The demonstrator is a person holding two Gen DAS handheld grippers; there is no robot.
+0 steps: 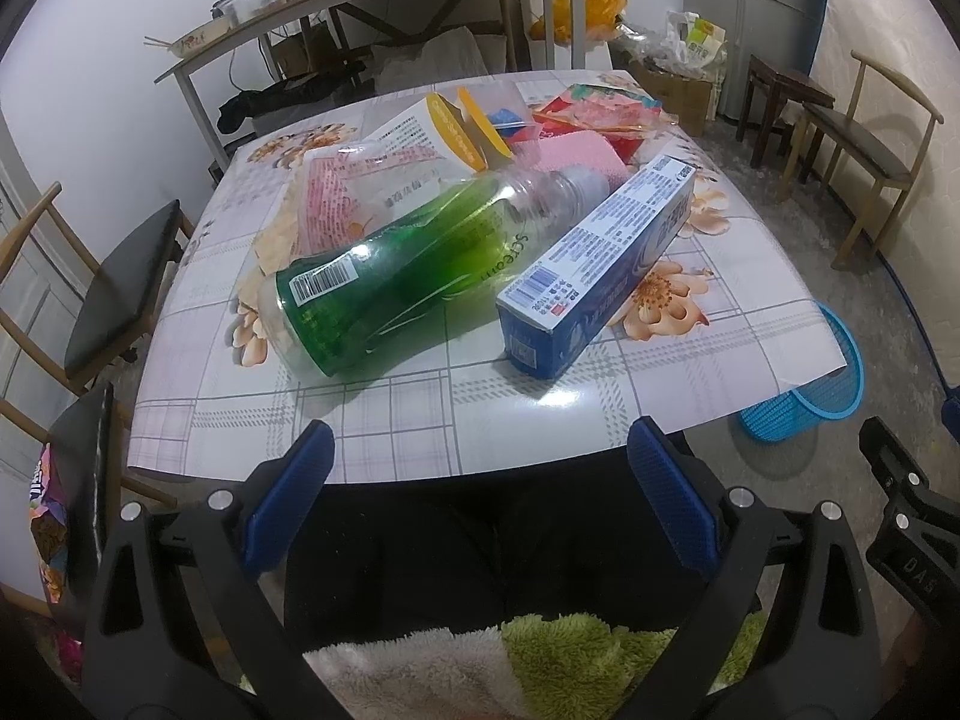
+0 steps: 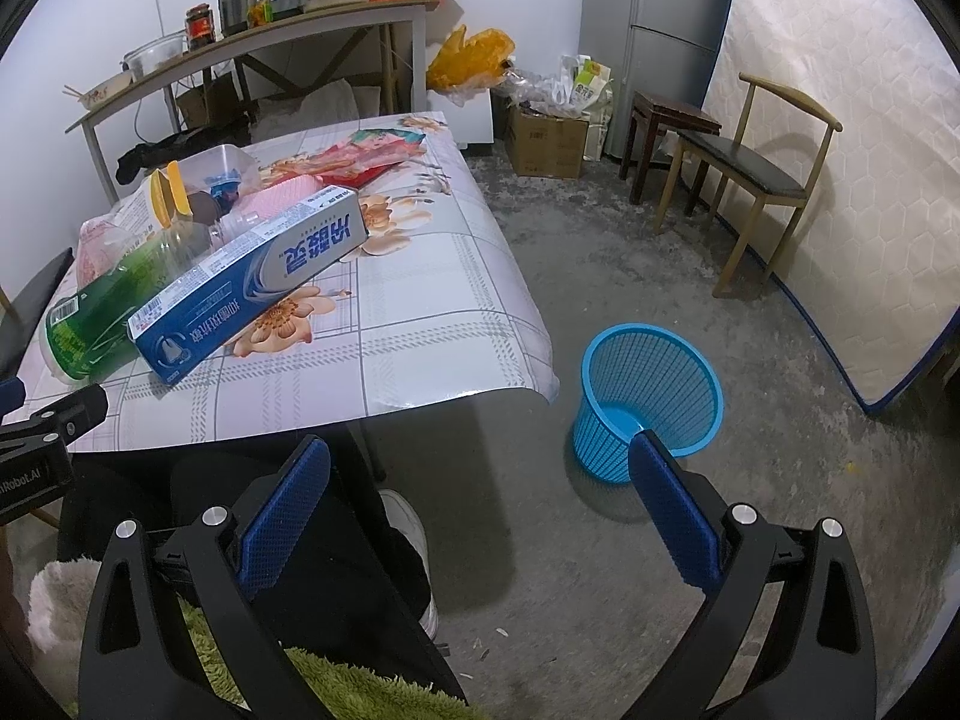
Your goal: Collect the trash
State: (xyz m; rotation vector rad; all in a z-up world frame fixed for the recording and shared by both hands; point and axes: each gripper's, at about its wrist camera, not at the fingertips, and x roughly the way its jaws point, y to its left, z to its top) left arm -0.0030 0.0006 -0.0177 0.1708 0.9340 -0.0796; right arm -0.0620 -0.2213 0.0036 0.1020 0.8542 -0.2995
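The left gripper (image 1: 480, 468) is released: its two blue-padded fingers (image 1: 297, 483) stand wide apart and grasp nothing, held off the near edge of the table. The right gripper (image 2: 480, 480) is likewise released and empty, held beside the table over the grey concrete floor (image 2: 630, 240).

The square table with a floral, grid-patterned plastic cover (image 1: 420, 408) carries the trash in one cluster:

1. A clear plastic bottle with a green label (image 1: 384, 276) lies on its side, base toward the near edge, neck pointing away.
2. A long blue-and-white cardboard toothpaste box (image 1: 600, 264) lies just beside the bottle on the right, one end raised against the bottle's neck.
3. A white cardboard carton with open yellow flaps (image 1: 438, 132) lies behind the bottle.
4. A pink-printed plastic wrapper (image 1: 327, 204) lies at the bottle's left side.
5. A pink ribbed item (image 1: 579, 153) and a red printed package (image 1: 600, 108) lie at the far side.

A round blue plastic mesh wastebasket (image 2: 651, 396) stands upright on the floor, near the table's right front corner, apart from it. The right gripper's right finger overlaps its near rim in the right wrist view.
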